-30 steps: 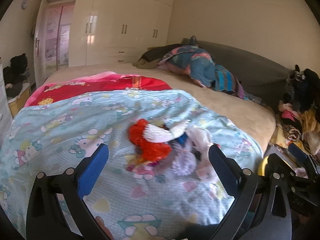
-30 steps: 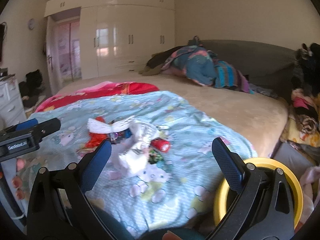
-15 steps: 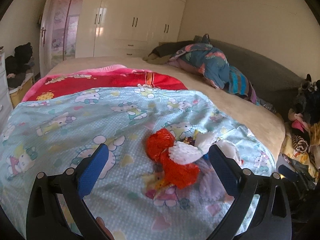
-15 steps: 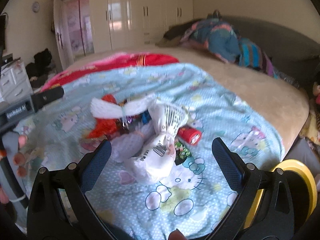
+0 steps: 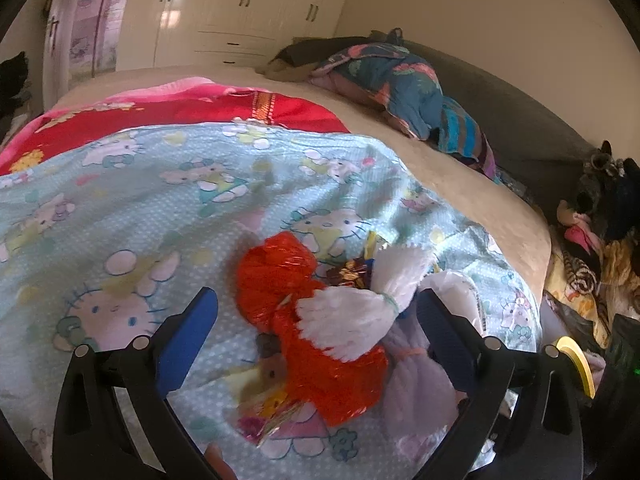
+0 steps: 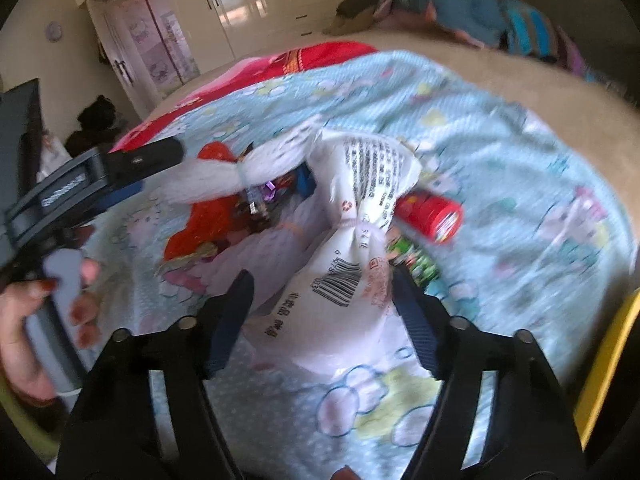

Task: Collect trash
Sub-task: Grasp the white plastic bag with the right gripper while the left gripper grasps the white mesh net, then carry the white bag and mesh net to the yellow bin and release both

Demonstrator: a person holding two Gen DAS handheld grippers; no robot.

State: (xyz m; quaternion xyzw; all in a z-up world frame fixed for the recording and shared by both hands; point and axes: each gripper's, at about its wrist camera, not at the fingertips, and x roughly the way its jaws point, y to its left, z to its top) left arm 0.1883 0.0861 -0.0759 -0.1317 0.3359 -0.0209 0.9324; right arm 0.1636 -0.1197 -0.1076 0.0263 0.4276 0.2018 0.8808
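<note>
A pile of trash lies on the light-blue cartoon blanket (image 5: 120,208). It holds a crumpled red foil wrapper (image 5: 304,328), a white foam net sleeve (image 5: 360,308), a pale purple wrapper (image 5: 416,392), and a white printed bag with a barcode (image 6: 352,264). A red cylindrical container (image 6: 432,212) and a green packet (image 6: 416,260) lie beside the bag. My left gripper (image 5: 316,320) is open, its fingers either side of the red wrapper and net. My right gripper (image 6: 320,304) is open around the white bag. The left gripper also shows in the right wrist view (image 6: 100,176).
A yellow bin rim (image 6: 608,360) stands at the bed's right edge, also in the left wrist view (image 5: 576,360). A red blanket (image 5: 180,108) and bundled blue bedding (image 5: 400,84) lie farther up the bed. Clothes (image 5: 592,248) pile at right. White wardrobes (image 5: 240,12) line the far wall.
Both grippers have moved forward and down toward the trash pile. The pile now sits between the fingers of each. Both stay open.
</note>
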